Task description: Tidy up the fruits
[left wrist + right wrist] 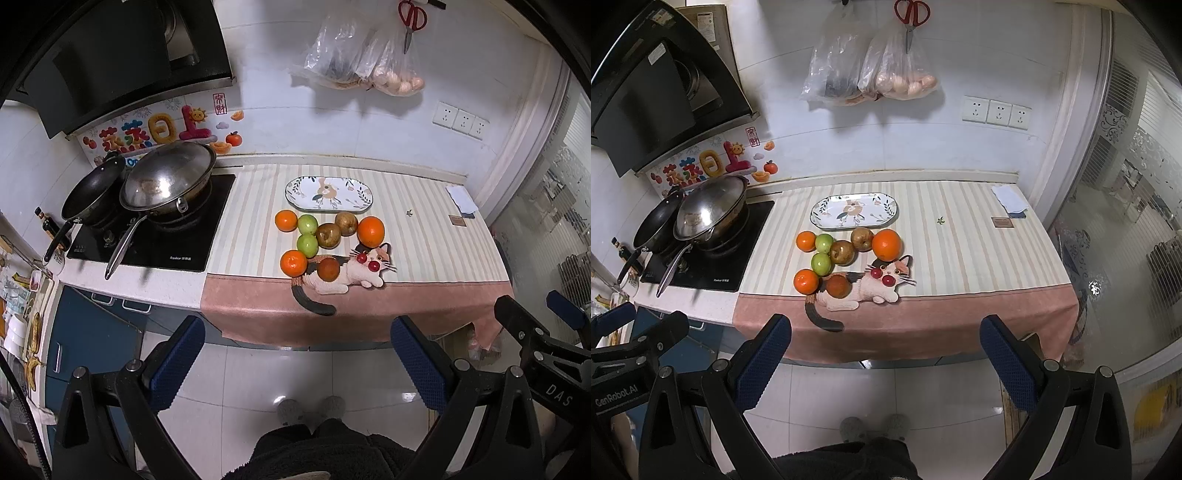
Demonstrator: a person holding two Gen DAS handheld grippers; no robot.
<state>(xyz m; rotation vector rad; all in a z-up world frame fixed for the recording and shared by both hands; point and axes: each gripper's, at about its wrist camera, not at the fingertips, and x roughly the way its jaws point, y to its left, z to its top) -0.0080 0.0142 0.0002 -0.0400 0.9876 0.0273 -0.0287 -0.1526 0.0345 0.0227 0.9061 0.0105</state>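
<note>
Several fruits lie in a cluster on the striped cloth: a large orange (pixel 371 231) (pixel 886 244), two smaller oranges (pixel 293 263) (pixel 806 281), two green apples (pixel 307 244) (pixel 820 263), brown pears (pixel 328 235) (pixel 842 252) and a dark brown fruit (pixel 328 269) (pixel 838 286). Behind them sits an empty oval flowered plate (pixel 295 192) (pixel 820 214). My left gripper (pixel 295 360) and right gripper (pixel 884 356) both stand open and empty, held back from the counter above the floor. The right gripper's fingers (pixel 517 321) show at the left view's right edge.
A cooktop (pixel 155 236) with a lidded wok (pixel 168 181) and a black pan (pixel 92 195) fills the counter's left. Folded cloth (pixel 1010 197) and a small card (pixel 1001 222) lie at the right. Bags (pixel 871 74) and scissors (pixel 911 18) hang on the wall. A person's slippers (pixel 312 408) stand on the floor tiles.
</note>
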